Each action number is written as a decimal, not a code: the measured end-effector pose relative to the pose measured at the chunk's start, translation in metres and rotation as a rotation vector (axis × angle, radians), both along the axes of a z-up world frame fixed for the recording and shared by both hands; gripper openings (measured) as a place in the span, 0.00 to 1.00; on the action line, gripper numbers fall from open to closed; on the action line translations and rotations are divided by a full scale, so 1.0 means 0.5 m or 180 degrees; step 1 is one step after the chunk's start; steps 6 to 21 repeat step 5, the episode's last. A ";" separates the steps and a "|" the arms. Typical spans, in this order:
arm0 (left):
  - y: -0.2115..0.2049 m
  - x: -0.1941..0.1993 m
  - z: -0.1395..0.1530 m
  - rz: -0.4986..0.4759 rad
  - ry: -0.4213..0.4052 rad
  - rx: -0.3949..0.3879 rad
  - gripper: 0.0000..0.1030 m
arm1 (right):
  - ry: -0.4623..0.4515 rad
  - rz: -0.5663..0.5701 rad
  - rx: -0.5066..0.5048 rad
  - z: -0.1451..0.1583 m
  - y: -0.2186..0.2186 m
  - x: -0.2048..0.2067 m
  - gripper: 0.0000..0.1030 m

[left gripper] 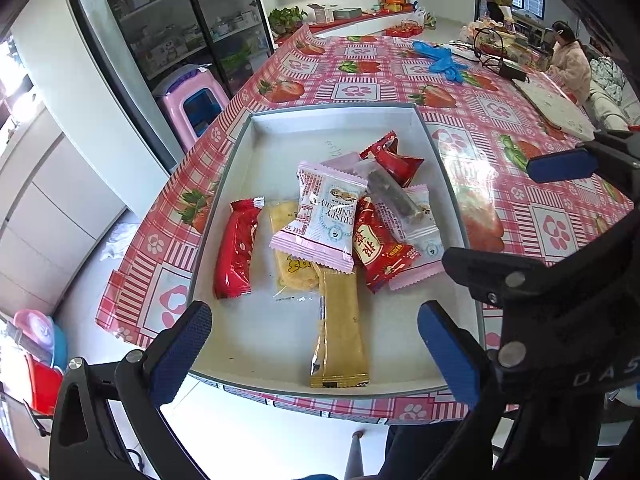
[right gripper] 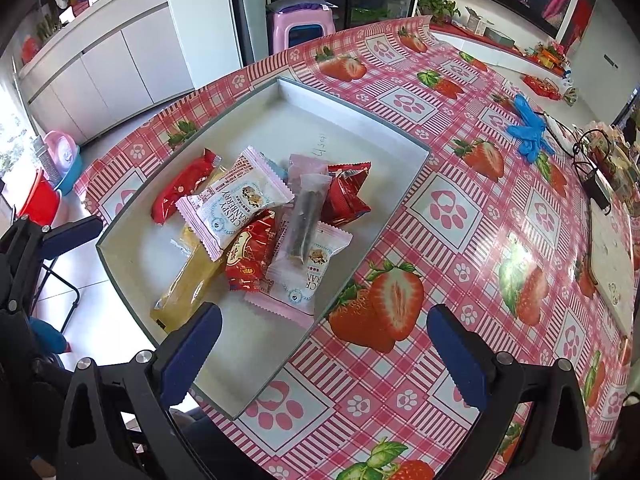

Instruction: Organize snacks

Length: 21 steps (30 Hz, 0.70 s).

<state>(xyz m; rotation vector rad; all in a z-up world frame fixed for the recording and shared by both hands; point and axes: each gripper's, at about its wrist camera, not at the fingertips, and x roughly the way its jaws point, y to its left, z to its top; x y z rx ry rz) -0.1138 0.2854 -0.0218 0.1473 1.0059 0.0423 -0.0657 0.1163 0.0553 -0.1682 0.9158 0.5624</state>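
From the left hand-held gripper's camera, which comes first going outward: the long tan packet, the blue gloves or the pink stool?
From the left hand-held gripper:
1. Long tan packet, in the tray's near end.
2. Pink stool, beyond the table's left edge.
3. Blue gloves, far across the table.

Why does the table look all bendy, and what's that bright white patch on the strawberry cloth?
Left wrist view: the fisheye lens curves the tablecloth edges and the tray rim; white glare sits on the cloth right of the tray. Right wrist view: same bending, glare spots on the cloth at right, window light washed out at the left edge.
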 end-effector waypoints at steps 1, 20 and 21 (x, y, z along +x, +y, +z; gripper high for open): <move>0.002 -0.001 0.000 0.0014 -0.0022 0.0000 1.00 | 0.0002 0.0002 -0.0002 0.000 0.001 -0.001 1.00; 0.005 -0.008 0.008 -0.0018 -0.0097 -0.0020 1.00 | 0.0004 0.0018 -0.0004 -0.003 0.006 -0.005 1.00; 0.005 -0.008 0.008 -0.0018 -0.0097 -0.0020 1.00 | 0.0004 0.0018 -0.0004 -0.003 0.006 -0.005 1.00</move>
